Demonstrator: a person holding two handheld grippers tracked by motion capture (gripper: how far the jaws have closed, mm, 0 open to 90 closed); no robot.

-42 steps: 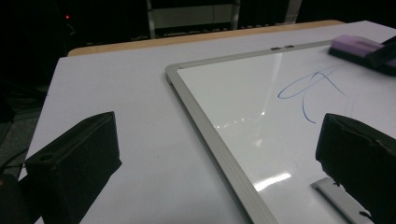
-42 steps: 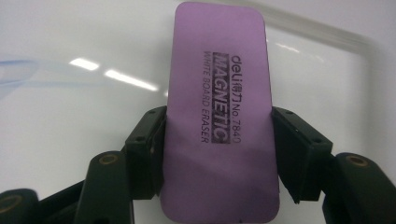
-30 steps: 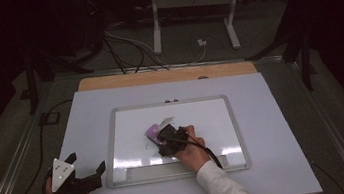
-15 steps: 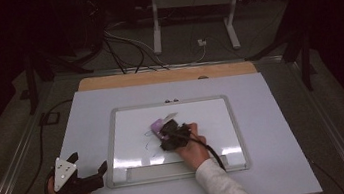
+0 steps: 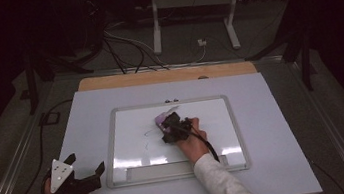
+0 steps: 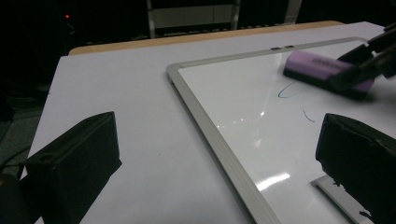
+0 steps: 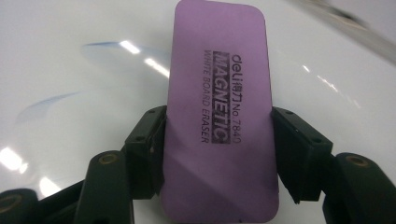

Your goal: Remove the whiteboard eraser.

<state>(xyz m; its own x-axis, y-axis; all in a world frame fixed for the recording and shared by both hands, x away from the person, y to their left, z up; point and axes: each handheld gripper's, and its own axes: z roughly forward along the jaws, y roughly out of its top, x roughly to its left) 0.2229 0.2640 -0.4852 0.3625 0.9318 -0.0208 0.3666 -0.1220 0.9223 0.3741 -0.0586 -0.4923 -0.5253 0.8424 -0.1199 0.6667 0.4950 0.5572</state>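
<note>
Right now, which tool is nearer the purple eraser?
Right. The right tool grips the eraser by its sides on the whiteboard; the left tool rests open off the board's left edge.

A dim lab or recording room: a white tabletop (image 5: pixel 273 114) on a dark floor strewn with cables (image 5: pixel 122 43), metal stand legs (image 5: pixel 155 23) behind.

Both forearms wear pale, off-white long sleeves. The left claw (image 5: pixel 85 175) is matte black, angular, with broad blocky jaws and a light grey three-cornered plate on top marked by small dark dots. A black cable trails from each tool. The right claw (image 7: pixel 218 154) is black too, its jaw arms jointed with round brass-coloured pivot screws and small bolt holes dotting the pads.
</note>
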